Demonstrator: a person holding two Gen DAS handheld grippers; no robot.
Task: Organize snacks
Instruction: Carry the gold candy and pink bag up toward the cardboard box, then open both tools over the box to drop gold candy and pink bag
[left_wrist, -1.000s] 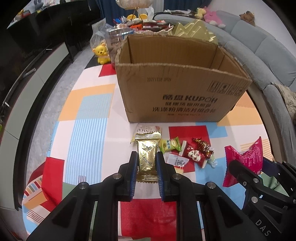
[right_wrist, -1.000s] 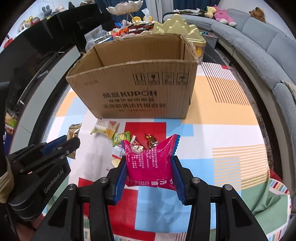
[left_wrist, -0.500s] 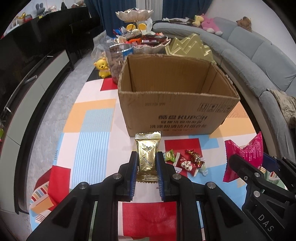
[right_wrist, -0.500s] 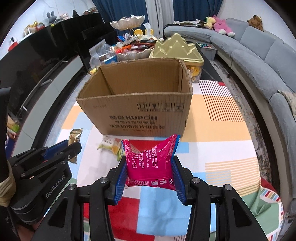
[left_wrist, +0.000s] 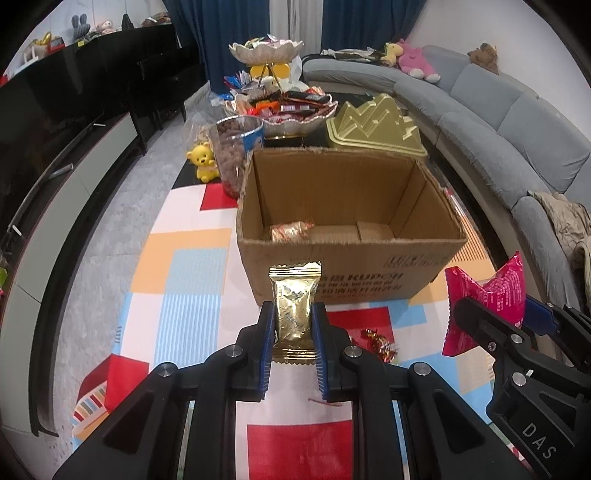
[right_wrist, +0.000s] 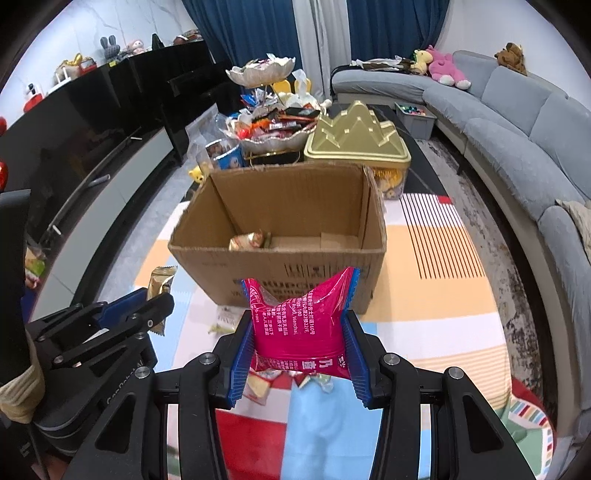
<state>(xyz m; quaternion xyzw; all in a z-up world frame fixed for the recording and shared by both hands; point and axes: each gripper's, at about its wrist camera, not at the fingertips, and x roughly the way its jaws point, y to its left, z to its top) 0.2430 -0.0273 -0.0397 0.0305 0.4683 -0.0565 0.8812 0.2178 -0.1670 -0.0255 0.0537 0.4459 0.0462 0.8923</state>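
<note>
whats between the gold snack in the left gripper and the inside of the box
Only the cardboard box's near wall, seen in the left wrist view behind the gold packet.

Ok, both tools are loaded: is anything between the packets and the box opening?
Nothing visible. The box is open-topped, with only its near wall ahead of the gold packet and the pink packet. One wrapped snack lies inside at the left; the rest of the floor that shows is bare.

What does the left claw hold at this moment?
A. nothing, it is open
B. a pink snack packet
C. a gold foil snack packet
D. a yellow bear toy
C: in the left wrist view, the left claw is shut on the gold foil snack packet, in front of the cardboard box.
</note>
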